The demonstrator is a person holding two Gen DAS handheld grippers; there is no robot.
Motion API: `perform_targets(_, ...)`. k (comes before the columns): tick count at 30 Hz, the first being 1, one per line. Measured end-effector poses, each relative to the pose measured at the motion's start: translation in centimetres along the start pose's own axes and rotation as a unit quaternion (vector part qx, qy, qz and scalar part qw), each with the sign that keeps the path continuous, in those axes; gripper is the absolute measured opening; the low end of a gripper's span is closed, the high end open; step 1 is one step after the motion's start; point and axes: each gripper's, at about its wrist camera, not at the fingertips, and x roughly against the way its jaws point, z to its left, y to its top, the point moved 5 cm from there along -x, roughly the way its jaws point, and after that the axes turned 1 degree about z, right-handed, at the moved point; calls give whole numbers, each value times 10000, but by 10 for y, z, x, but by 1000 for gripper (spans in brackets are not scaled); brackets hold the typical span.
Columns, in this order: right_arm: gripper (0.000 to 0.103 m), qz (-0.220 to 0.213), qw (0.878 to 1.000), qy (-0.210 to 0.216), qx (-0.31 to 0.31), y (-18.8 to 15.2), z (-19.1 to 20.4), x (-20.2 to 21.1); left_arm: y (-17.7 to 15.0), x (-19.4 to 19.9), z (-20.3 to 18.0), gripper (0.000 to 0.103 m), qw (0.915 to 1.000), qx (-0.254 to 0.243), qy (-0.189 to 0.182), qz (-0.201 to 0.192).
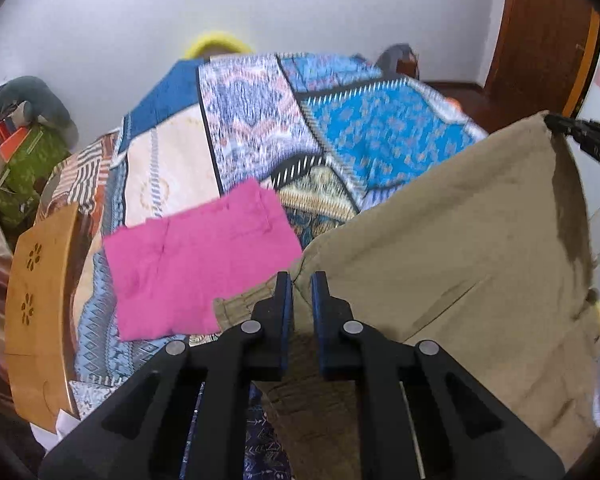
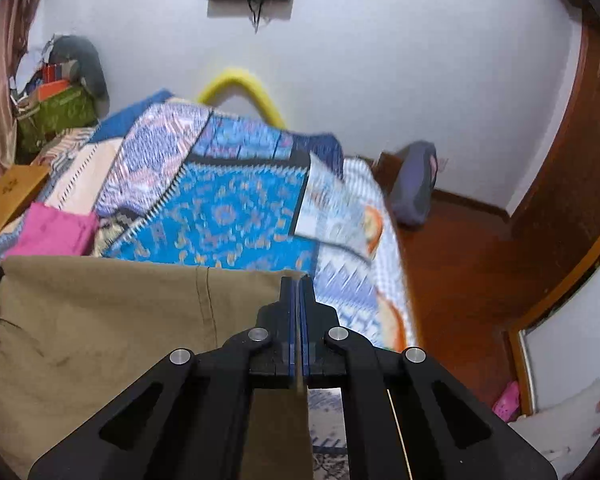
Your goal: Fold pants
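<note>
The khaki pants point(image 1: 452, 240) hang stretched between my two grippers above the bed. My left gripper point(image 1: 301, 280) is shut on one upper corner of the pants, with cloth pinched between its blue pads. My right gripper point(image 2: 298, 280) is shut on the other upper corner; it shows at the right edge of the left wrist view point(image 1: 556, 124). In the right wrist view the pants point(image 2: 100, 340) spread to the left and hang down below the grip. The lower part of the pants is out of view.
A patchwork quilt point(image 1: 340, 128) covers the bed. A folded pink garment point(image 1: 196, 264) lies on it to the left. A wooden headboard point(image 1: 36, 312) stands at the left edge. A wooden floor point(image 2: 460, 280) and a grey bag point(image 2: 414, 184) are to the right.
</note>
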Motion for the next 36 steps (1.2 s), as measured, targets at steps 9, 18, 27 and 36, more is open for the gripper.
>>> perform_targets(9, 1, -552, 9974, 308, -337, -3, 1, 81, -10, 73, -7, 10, 9991, -175, -141, -368)
perform_targets(18, 1, -728, 9940, 600, -548, -55, 9, 154, -65, 139, -24, 10, 9975, -373, -217, -561)
perform_targets(27, 1, -545, 9936, 755, -634, -122, 20, 198, -125, 181, -50, 1, 9947, -583, -494, -687)
perform_targets(36, 1, -197, 9935, 700, -873, -196, 26, 205, -160, 171, -37, 26, 9958, -168, -818, -384)
